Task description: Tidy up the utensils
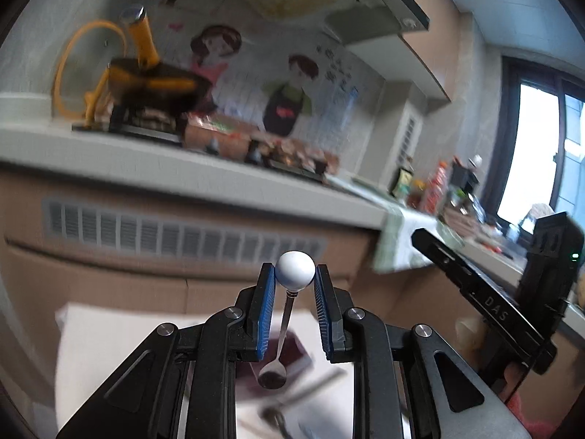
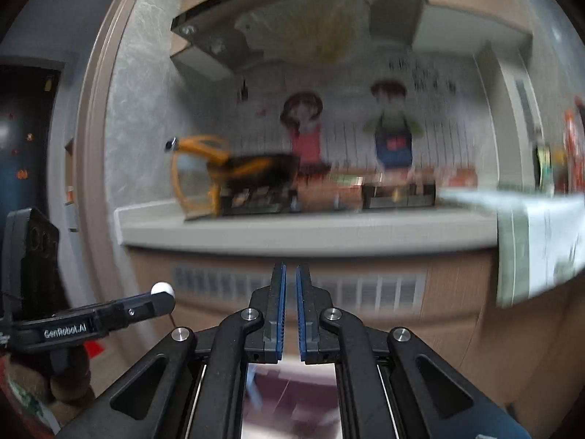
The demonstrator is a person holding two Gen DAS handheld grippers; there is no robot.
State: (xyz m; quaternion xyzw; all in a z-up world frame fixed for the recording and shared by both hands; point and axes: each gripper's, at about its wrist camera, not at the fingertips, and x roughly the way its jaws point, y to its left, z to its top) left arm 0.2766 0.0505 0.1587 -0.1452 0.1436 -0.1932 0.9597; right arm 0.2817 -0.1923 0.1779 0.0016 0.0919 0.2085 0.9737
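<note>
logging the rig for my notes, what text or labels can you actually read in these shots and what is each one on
"GenRobot.AI": white print on the side of the left gripper, seen from the right wrist view.
"DAS": pale letters on the black body of the right gripper, seen from the left wrist view; more letters may follow but cannot be made out.
Dark writing on the cartoon wall poster: too blurred to read.
Labels on the bottles on the counter: too blurred to read.

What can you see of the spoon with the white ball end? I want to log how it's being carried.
The spoon has a thin metal stem topped by a round white ball, glossy like ceramic or plastic, and a small oval bowl. It hangs nearly upright, ball up and bowl down, in the left gripper, whose blue pads pinch the ball from both sides. Nothing else touches it; it hangs above a blurred white surface. In the right wrist view only the ball shows.
</note>
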